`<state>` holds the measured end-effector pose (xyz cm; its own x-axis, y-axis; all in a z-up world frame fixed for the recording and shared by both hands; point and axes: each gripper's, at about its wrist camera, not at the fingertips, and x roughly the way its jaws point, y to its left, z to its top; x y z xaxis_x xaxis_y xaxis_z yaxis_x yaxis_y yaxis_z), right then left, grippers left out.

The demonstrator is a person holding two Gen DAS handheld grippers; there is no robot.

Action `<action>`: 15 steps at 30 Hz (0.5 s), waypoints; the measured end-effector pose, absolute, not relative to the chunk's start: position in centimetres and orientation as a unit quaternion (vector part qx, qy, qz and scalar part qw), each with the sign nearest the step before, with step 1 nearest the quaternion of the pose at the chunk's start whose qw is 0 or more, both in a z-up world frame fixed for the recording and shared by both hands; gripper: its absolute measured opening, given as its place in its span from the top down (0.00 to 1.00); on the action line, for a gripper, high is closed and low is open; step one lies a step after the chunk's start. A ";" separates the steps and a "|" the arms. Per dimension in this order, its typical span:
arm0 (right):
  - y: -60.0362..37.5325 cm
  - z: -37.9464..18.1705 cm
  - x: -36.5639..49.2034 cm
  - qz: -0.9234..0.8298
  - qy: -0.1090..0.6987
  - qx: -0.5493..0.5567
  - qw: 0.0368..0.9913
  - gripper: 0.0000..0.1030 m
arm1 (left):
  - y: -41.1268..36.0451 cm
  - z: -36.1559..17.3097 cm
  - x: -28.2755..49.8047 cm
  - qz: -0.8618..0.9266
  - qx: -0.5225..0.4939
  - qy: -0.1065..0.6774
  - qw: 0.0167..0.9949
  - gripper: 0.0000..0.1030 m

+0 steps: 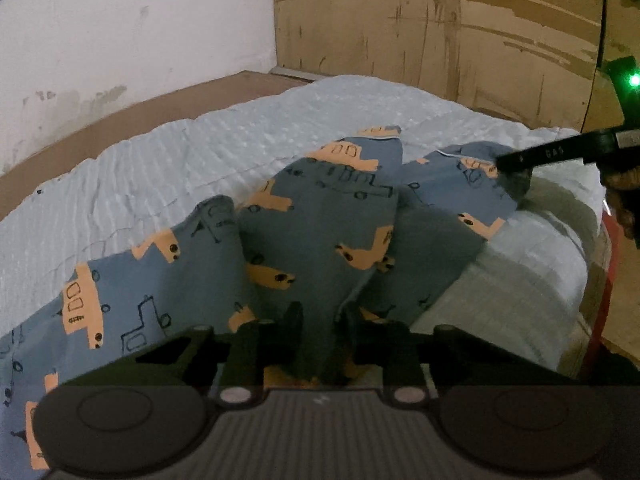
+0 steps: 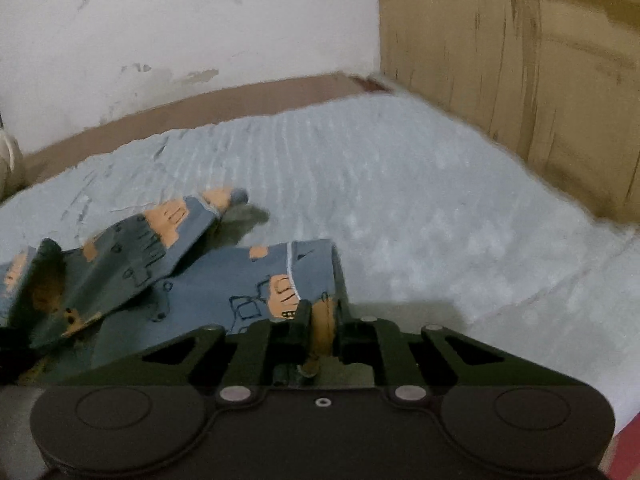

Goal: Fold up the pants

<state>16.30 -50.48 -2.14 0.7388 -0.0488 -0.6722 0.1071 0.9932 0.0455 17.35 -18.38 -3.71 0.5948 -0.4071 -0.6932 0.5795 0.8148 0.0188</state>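
- The left hand-held gripper (image 1: 320, 320) pinches a raised fold of the blue car-print pants (image 1: 168, 280).
- The right hand-held gripper (image 2: 323, 316) clamps a leg hem.
- The pants lie bunched on a pale blue bed cover (image 2: 400, 184).
- Behind stand a white wall (image 1: 120, 20) and cardboard (image 1: 440, 32).

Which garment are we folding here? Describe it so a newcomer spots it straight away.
Start at the pale blue quilted bedspread below the white wall. Crumpled across it lie the pants, the only garment there: blue-grey cloth printed with orange trucks. The left gripper and right gripper each pinch a bunch of the cloth.
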 end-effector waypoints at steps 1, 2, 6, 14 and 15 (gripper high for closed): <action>-50.7 -1.7 16.3 -0.043 0.354 0.038 0.933 0.88 | -18.4 -3.6 17.3 -0.280 0.122 0.352 0.885 0.77; -50.9 -1.5 16.3 -0.045 0.352 0.036 0.934 0.88 | -18.4 -3.7 17.3 -0.281 0.123 0.353 0.884 0.77; -50.9 -3.3 17.2 -0.038 0.391 0.029 0.919 0.82 | -18.6 -3.9 17.3 -0.288 0.126 0.358 0.879 0.76; -50.6 -1.0 18.2 -0.034 0.342 0.066 0.937 0.42 | -18.8 -4.4 17.5 -0.292 0.136 0.367 0.873 0.70; -50.4 -0.7 19.1 -0.019 0.339 0.080 0.937 0.42 | -18.9 -4.4 17.5 -0.291 0.136 0.369 0.872 0.71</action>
<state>19.10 -50.40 -0.73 0.7701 0.0185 -0.6377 0.0899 0.9865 0.1372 17.54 -18.89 -4.44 0.5592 -0.4067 -0.7224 0.6073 0.7941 0.0231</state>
